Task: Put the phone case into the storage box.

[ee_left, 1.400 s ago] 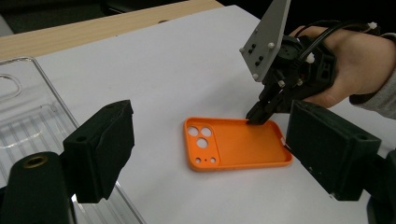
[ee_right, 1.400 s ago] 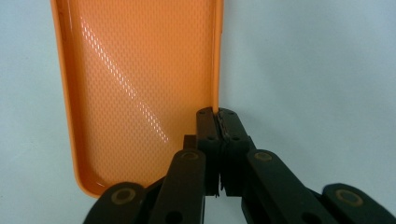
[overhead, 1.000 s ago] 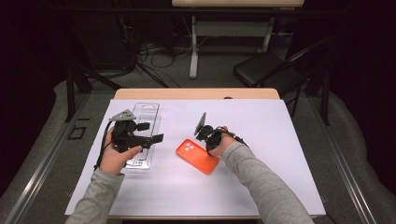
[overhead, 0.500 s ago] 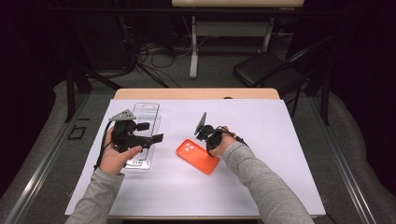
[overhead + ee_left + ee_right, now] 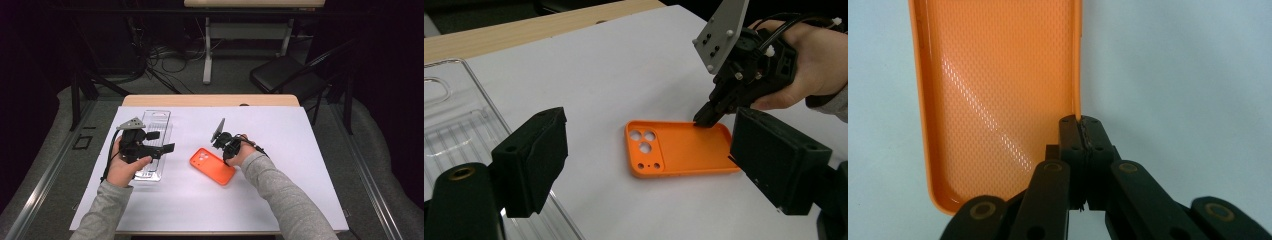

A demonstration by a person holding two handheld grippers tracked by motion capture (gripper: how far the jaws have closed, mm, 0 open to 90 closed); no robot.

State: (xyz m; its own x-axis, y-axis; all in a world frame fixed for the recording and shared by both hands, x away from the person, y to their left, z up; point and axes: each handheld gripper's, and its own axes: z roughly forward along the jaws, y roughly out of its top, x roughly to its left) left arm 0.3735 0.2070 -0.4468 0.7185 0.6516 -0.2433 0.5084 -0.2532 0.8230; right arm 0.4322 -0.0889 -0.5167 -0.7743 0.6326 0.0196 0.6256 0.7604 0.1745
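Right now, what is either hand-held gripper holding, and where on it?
The right hand-held gripper pinches the orange phone case by its side rim. The left hand-held gripper is open, holding nothing.

The orange phone case [image 5: 212, 166] lay flat on the white table cover, hollow side up, camera holes at its far-left end; its long rim [image 5: 1077, 60] was pinched between the right gripper [image 5: 1081, 122] tips, jaws closed on it
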